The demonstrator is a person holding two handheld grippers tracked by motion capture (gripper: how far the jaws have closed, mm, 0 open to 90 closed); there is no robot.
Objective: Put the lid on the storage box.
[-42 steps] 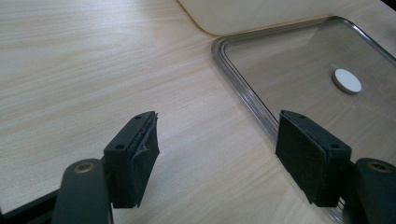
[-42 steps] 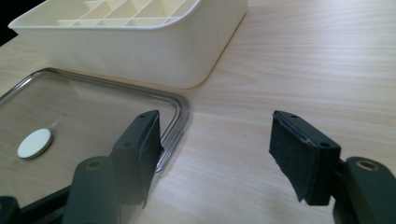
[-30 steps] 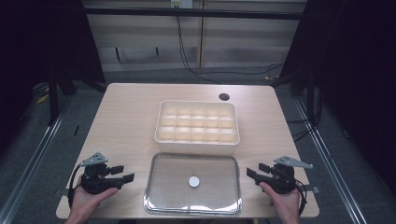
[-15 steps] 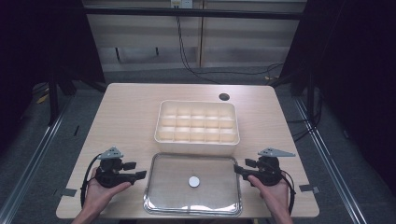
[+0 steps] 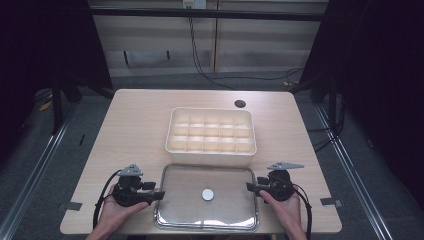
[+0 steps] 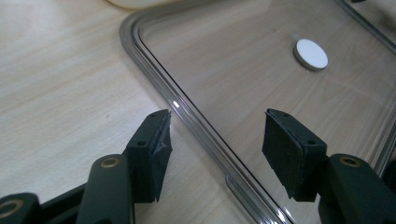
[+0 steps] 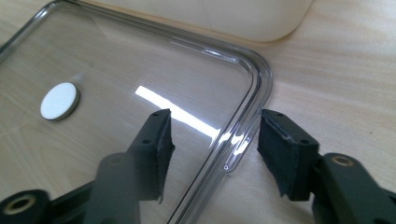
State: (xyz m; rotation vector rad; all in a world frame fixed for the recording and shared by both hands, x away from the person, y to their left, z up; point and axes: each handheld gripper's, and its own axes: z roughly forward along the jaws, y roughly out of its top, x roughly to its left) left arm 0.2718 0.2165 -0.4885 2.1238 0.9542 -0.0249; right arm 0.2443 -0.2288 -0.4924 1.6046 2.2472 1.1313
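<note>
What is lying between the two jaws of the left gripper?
In the left gripper view, the left rim of the clear lid runs between the open jaws of the left gripper, which have just been closing; neither pad presses it.

a wooden table point(image 5: 135, 130) bears a clear lid point(image 5: 180, 220) and a cream tray point(image 5: 210, 150).

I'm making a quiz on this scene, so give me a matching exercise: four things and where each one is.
Things:
1. clear lid
2. cream divided box
3. left gripper
4. right gripper

Places:
A. at the lid's right edge
B. on the table's near part
C. behind the lid
D. at the lid's left edge

Pairs: 1-B, 2-C, 3-D, 4-A
</note>
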